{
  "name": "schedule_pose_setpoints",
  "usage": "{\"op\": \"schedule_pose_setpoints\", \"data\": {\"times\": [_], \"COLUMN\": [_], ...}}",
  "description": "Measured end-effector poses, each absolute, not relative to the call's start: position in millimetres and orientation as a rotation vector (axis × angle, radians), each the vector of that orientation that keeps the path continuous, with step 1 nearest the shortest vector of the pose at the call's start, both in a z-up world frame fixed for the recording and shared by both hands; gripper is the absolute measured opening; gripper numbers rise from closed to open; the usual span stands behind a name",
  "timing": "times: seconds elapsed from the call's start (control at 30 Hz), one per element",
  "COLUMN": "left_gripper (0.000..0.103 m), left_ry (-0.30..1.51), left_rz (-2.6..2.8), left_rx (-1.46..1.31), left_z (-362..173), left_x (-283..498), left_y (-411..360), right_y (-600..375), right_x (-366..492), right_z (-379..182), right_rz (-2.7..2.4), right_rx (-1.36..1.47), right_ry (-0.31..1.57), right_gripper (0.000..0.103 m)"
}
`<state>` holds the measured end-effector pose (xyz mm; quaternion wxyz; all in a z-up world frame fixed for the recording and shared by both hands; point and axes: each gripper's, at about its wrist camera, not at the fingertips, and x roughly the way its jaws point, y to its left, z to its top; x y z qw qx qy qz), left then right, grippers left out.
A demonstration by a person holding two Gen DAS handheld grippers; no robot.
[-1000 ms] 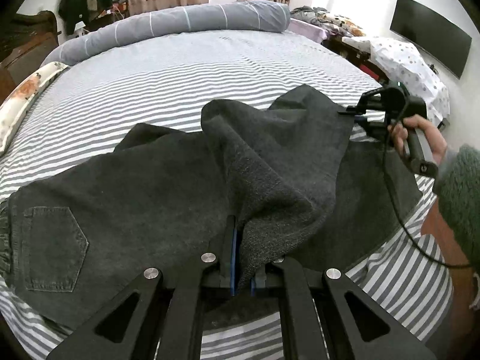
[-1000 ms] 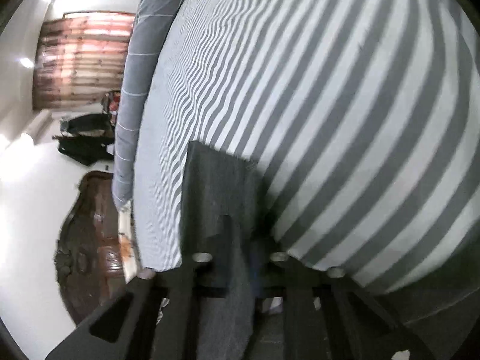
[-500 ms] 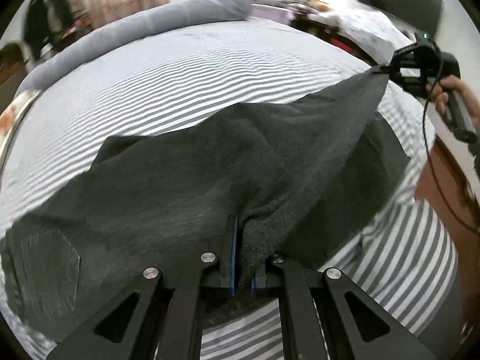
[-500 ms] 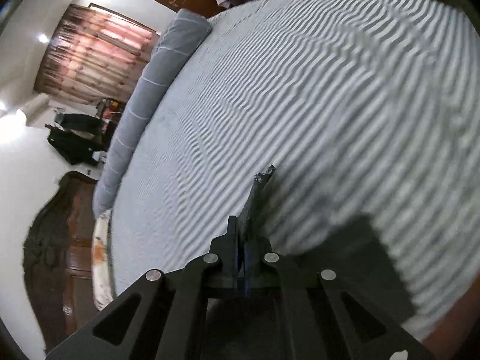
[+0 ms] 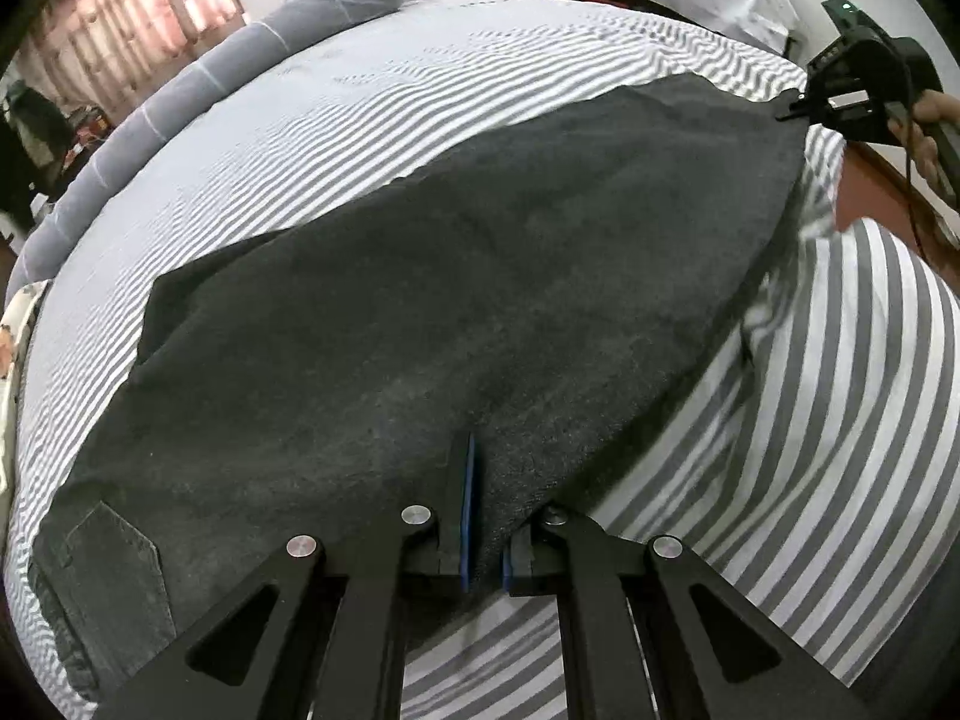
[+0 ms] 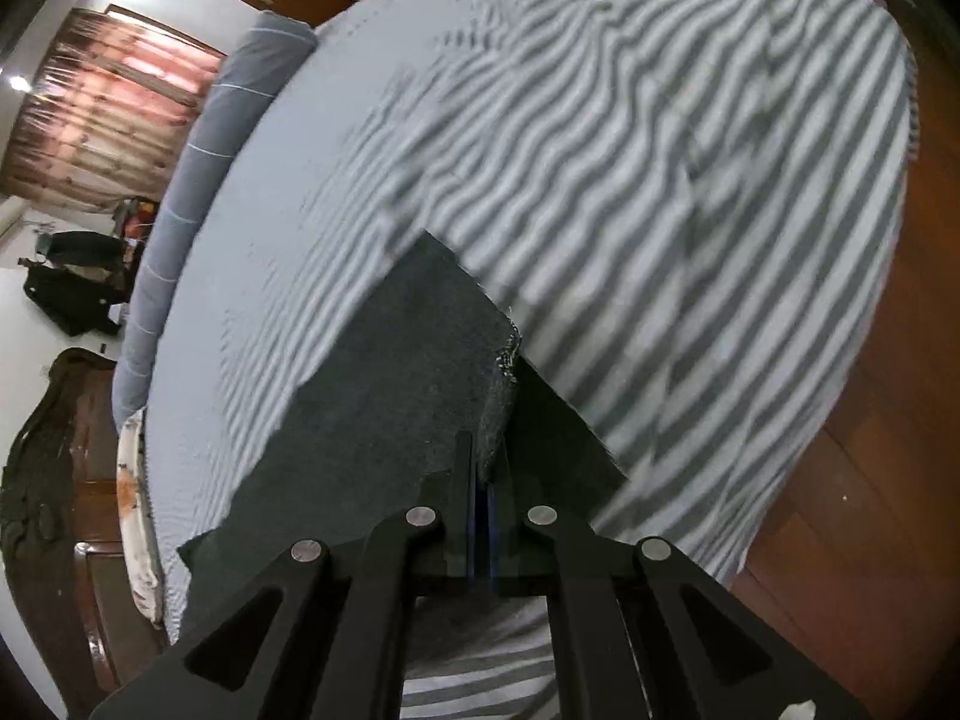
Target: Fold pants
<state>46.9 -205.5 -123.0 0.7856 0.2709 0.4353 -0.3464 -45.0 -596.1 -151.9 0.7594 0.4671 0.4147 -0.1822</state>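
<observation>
Across the striped bed (image 5: 540,96): dark grey fleece pants (image 5: 450,312), stretched flat for folding; left claw (image 5: 480,516) and right claw (image 6: 483,480) both clamped on cloth edges.

One pair of dark grey pants (image 5: 420,300). One back pocket (image 5: 114,576) showing on them. Two grippers: left (image 5: 483,516), right (image 6: 483,468) (each clamped on pant fabric). One striped bedsheet (image 5: 840,420). One long grey bolster (image 5: 198,90). One set of pink curtains (image 6: 114,108).
</observation>
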Motion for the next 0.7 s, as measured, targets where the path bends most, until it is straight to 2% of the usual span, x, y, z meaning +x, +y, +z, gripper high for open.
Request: {"op": "schedule_pose_setpoints", "data": {"times": [0.6, 0.7], "left_gripper": [0.007, 0.007], "left_ry": [0.979, 0.986], "left_rz": [-0.749, -0.751], "left_rx": [0.536, 0.518], "left_z": [-145.9, -146.2], "left_x": [55.9, 55.9], "left_y": [-205.5, -203.0], "right_y": [-588.7, -588.6], "right_x": [-41.1, -38.0], "right_z": [-185.0, -182.7], "right_rz": [-0.481, -0.476], "right_rx": [0.958, 0.95], "right_ry": [0.997, 1.021], "right_gripper": [0.002, 0.007]}}
